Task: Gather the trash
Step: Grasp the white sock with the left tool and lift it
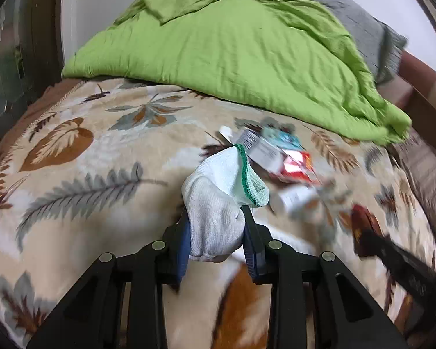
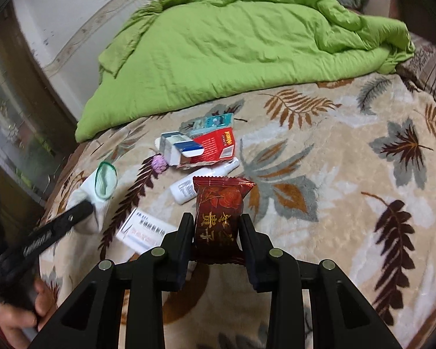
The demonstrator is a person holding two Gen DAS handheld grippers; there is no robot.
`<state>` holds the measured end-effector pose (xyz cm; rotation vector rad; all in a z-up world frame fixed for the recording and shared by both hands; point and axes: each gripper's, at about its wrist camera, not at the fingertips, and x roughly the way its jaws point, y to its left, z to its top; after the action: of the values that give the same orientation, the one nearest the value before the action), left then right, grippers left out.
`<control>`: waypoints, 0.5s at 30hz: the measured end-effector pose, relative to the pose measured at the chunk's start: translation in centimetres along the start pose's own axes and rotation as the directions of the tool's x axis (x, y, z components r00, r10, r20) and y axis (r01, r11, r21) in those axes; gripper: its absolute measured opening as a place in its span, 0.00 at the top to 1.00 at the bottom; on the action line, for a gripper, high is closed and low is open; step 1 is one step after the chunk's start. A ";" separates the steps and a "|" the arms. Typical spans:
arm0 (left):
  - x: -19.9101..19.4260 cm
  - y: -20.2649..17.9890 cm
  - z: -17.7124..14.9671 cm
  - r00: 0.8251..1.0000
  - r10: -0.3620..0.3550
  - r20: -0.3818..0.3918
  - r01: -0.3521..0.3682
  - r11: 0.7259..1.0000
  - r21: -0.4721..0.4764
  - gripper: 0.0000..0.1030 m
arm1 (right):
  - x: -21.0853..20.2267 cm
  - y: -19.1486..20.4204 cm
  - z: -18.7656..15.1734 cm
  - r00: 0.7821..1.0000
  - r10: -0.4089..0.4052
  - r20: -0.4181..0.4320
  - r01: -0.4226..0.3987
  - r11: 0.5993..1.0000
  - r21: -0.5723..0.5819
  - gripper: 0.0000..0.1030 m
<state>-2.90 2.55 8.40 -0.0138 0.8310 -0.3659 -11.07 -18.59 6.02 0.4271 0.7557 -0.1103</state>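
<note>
My left gripper (image 1: 215, 211) is shut on a white sock with a green cuff (image 1: 226, 180), lifted over the leaf-patterned blanket (image 1: 87, 174). The right wrist view shows that sock (image 2: 103, 181) at the left, pinched by the left gripper's fingers (image 2: 78, 213). My right gripper (image 2: 216, 217) is shut on a dark red snack packet (image 2: 219, 203) that stands upright between the pads. More trash lies on the blanket beyond: a red carton (image 2: 218, 145), a white and blue box (image 2: 175, 145), a teal packet (image 2: 215, 122), a white bottle (image 2: 200, 183), a pink ball (image 2: 159, 163) and a printed white box (image 2: 144, 229).
A crumpled green quilt (image 2: 232, 43) covers the far part of the bed, with a grey pillow (image 1: 360, 20) behind it. A wall and dark frame run along the left edge. A person's hand (image 2: 23, 314) holds the left gripper's handle at the bottom left.
</note>
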 end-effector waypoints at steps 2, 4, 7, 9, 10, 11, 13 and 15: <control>-1.8 -0.7 -1.7 1.000 0.001 0.011 -0.001 1.000 0.021 0.71 | -0.6 0.3 -0.7 1.000 -0.004 0.001 0.004 1.000 -0.018 0.66; -3.3 -1.0 -3.2 1.000 0.005 0.028 -0.005 1.000 0.025 0.71 | -1.4 0.8 -1.9 1.000 0.003 -0.007 -0.003 0.999 -0.038 0.66; -5.4 -1.7 -5.3 0.998 0.022 0.066 -0.024 0.999 0.036 0.71 | -2.4 1.4 -3.5 1.000 0.010 -0.013 -0.011 0.998 -0.065 0.66; -6.3 -1.9 -6.4 0.995 0.038 0.097 -0.041 0.999 0.035 0.71 | -3.0 1.5 -4.2 1.000 0.009 -0.016 -0.010 0.997 -0.077 0.66; -6.6 -2.2 -7.0 0.993 0.043 0.109 -0.047 0.998 0.043 0.71 | -3.3 1.4 -4.6 1.000 0.007 -0.014 -0.008 0.997 -0.079 0.66; -6.7 -2.4 -7.4 0.992 0.049 0.115 -0.055 0.997 0.050 0.71 | -3.5 1.3 -4.8 1.000 0.005 -0.012 -0.006 0.997 -0.078 0.66; -6.8 -2.8 -8.1 0.988 0.074 0.133 -0.084 0.994 0.070 0.71 | -4.1 1.1 -5.2 1.000 0.013 -0.004 -0.013 0.997 -0.071 0.66; -6.8 -3.0 -8.2 0.984 0.091 0.152 -0.105 0.990 0.089 0.71 | -4.9 1.3 -5.4 1.000 0.016 0.025 -0.014 0.996 -0.088 0.66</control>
<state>-14.01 3.00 8.20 0.0895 0.6641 -0.3078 -17.74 -15.44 6.32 0.3472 0.7295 -0.0684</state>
